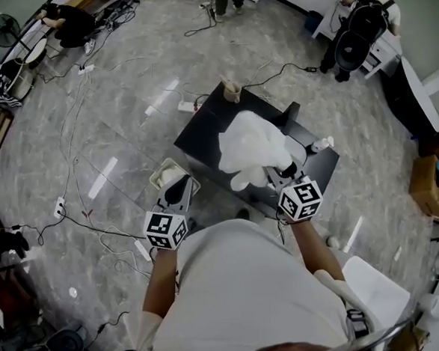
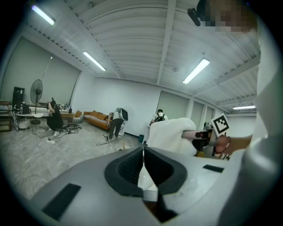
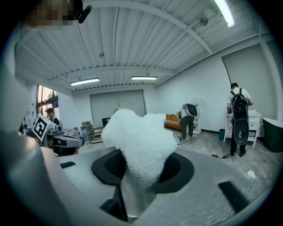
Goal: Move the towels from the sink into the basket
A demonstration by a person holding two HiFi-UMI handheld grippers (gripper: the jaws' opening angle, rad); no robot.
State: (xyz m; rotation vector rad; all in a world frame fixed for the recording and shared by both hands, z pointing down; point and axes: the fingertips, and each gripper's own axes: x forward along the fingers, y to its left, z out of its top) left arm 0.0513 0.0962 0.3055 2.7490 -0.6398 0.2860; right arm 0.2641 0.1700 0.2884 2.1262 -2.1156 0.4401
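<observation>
Right gripper [image 3: 141,170] jaws are partly closed, clamped on the bunched white towel [image 3: 139,141], which is held up above the black table [image 1: 201,131]. Left gripper [image 2: 143,165] has its jaws together with nothing between them, at 9 o'clock of the towel, just over the pale basket [image 1: 162,175].

This was a big open robotics lab, not anyone's home. The grey floor [image 1: 124,102] was strewn with cables [image 1: 72,125] and a power strip [image 1: 187,106]. Tube lights [image 2: 196,70] ran along a ribbed ceiling [image 2: 132,39] over bare white walls. A fan [image 2: 36,90] and a sofa [image 2: 95,119] stood at the far side, with boxes [image 1: 430,182] by another wall. Several people wore backpacks [image 3: 239,108], and the left gripper [image 2: 143,152] and right gripper [image 3: 142,165] each carried a marker cube [image 1: 165,229].
</observation>
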